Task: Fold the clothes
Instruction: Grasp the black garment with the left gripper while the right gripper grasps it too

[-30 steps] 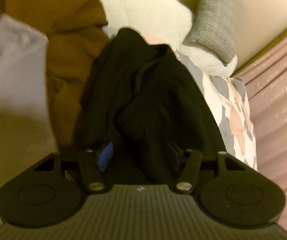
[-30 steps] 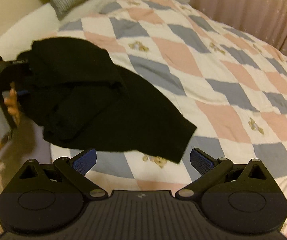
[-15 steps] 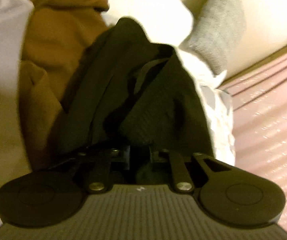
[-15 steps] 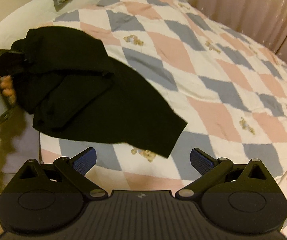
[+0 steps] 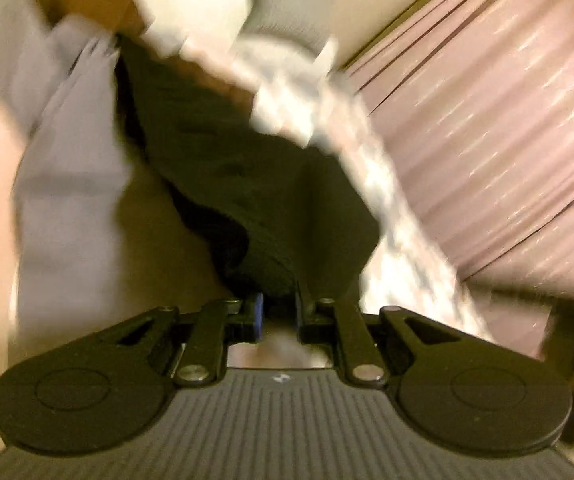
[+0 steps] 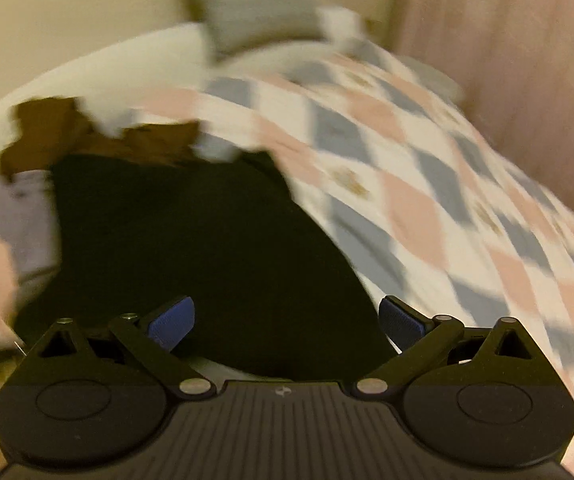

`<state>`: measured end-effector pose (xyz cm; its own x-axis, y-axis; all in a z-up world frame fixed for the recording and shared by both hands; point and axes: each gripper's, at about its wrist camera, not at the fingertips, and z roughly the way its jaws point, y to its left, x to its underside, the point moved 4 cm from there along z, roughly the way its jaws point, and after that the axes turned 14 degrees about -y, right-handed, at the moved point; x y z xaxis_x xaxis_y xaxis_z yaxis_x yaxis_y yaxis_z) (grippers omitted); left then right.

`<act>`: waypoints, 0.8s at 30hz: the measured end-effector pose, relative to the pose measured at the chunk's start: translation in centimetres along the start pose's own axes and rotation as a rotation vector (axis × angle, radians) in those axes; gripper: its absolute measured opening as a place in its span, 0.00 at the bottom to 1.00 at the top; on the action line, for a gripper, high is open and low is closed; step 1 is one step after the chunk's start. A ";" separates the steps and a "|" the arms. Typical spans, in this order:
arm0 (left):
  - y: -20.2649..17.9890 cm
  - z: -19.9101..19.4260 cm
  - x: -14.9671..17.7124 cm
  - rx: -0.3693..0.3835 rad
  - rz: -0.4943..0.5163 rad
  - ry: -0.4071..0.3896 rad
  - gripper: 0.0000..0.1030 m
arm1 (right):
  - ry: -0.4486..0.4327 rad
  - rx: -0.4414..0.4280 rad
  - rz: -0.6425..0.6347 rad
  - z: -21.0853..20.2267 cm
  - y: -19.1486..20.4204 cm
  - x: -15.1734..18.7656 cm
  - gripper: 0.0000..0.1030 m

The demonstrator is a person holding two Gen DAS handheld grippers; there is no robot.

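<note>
Our left claw (image 5: 278, 316) is clenched on the black garment (image 5: 247, 184); our right claw (image 6: 287, 320) hangs released over it, above the quilted bed (image 6: 427, 184)

The black cloth (image 6: 207, 248) fills the space right in front of the right tool (image 6: 285, 320), whose fingers stand wide apart. To its right the checked bed cover (image 6: 427, 184) lies bare. A brown cloth (image 6: 67, 136) and grey pillow (image 6: 255, 12) sit behind. The pink curtain (image 6: 527, 80) blocks the far right side.
</note>
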<state>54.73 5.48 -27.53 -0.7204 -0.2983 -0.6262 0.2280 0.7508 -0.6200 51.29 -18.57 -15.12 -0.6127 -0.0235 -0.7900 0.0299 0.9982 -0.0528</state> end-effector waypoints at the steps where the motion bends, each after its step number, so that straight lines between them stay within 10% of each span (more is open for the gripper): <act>1: 0.6 0.1 1.1 -0.025 -0.014 0.023 0.11 | -0.015 -0.049 -0.048 0.6 1.9 -1.1 0.97; 14: 5.4 4.4 4.6 -0.077 -0.171 0.028 0.19 | -0.041 -0.340 -0.442 14.6 22.8 -6.4 0.76; 18: 4.3 3.7 5.4 -0.069 -0.092 0.015 0.18 | 0.027 -0.310 -0.485 18.9 24.4 -4.6 0.72; 21: 4.6 3.8 5.5 -0.070 -0.105 0.023 0.18 | 0.078 -0.279 -0.522 21.9 25.4 -3.2 0.45; 24: 4.8 3.6 5.3 -0.073 -0.105 0.017 0.18 | 0.130 -0.307 -0.345 23.2 22.8 -3.7 0.41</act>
<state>54.40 5.36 -35.47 -0.7491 -0.3679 -0.5509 0.1027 0.7571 -0.6452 72.55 2.93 -27.59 -0.6402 -0.3685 -0.6741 -0.4150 0.9043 -0.1002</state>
